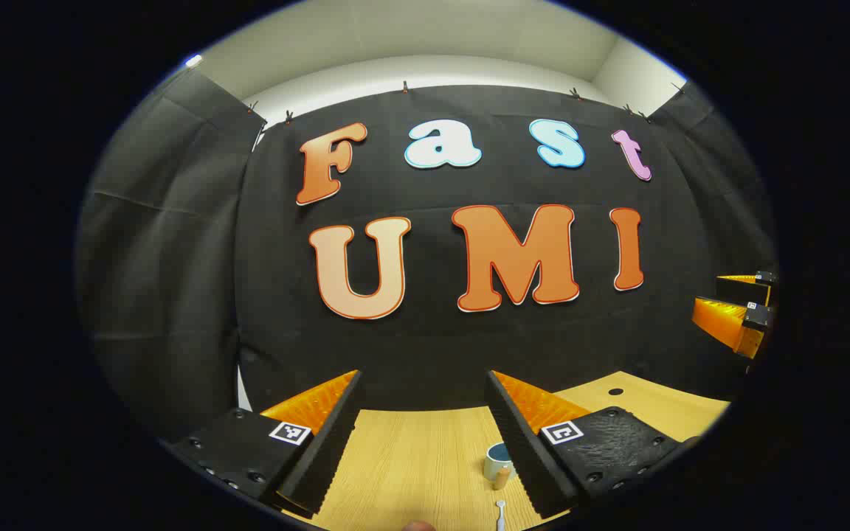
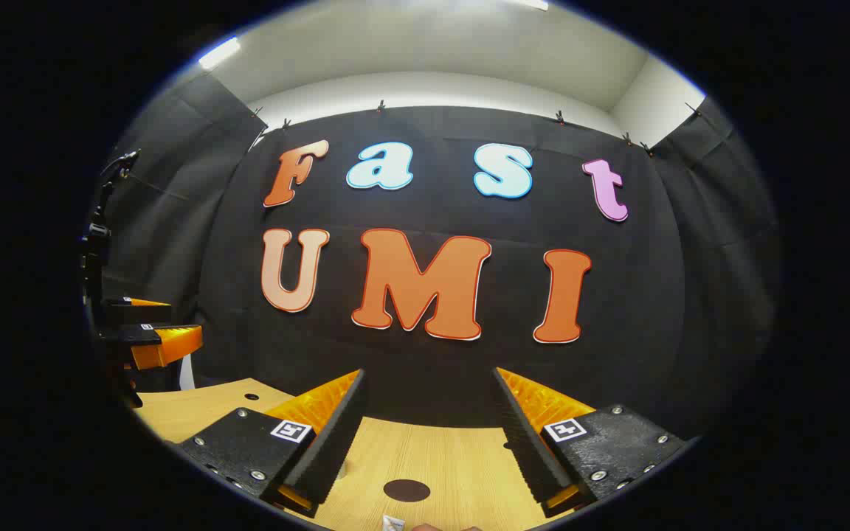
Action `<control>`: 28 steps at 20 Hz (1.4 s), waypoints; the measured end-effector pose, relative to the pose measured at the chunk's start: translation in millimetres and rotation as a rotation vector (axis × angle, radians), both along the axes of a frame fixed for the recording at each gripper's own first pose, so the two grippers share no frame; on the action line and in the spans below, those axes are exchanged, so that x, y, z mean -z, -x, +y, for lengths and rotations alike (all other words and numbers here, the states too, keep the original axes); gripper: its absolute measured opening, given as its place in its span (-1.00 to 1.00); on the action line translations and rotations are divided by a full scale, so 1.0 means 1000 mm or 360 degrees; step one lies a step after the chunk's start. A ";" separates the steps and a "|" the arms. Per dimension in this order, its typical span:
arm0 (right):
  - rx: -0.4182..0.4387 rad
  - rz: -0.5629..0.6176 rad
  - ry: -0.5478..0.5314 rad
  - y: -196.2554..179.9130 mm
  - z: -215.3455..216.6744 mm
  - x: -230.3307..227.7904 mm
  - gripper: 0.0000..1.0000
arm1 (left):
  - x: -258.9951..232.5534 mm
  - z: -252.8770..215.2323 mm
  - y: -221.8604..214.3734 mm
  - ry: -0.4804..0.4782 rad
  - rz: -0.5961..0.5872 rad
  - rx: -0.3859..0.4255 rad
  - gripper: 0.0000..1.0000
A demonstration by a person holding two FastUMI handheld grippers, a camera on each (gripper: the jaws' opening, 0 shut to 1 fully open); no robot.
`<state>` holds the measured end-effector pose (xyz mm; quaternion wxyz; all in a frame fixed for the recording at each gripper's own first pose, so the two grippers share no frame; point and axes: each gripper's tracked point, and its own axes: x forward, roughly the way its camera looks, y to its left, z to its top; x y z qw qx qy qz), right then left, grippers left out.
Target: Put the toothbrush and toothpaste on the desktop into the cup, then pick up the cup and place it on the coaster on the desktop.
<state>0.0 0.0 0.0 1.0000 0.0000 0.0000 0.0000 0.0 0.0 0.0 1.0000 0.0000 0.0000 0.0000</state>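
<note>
I see my 2 cameras riding high behind open claws, both facing the back wall across the wooden desktop point(image 1: 410, 457); each catches the other claw beside it, left gripper point(image 2: 148, 335), right gripper point(image 1: 738, 310).

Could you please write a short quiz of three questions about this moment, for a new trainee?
1. True or false: the left gripper is shut on the cup.
2. Which colour is the round coaster on the desktop ahead of the right gripper: A) white, B) dark brown, C) green?
3. In the left gripper view, is the white toothbrush inside the cup or on the desktop?

Key
1. False: its jaws stand open and hold nothing.
2. B.
3. On the desktop, nearer the camera than the cup.
</note>
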 end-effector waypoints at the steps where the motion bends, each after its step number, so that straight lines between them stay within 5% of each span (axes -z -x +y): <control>1: 0.0003 -0.0013 0.0002 0.001 0.001 -0.001 0.97 | -0.001 -0.002 0.001 0.0006 -0.0002 0.0006 0.94; 18: -0.0062 0.0059 0.0007 -0.005 0.011 0.025 0.97 | -0.001 -0.036 -0.004 0.0058 0.0003 0.0072 0.94; 28: -0.0184 0.0508 0.0016 0.004 0.022 0.103 0.96 | 0.082 -0.071 -0.013 0.0035 0.0523 0.0299 0.95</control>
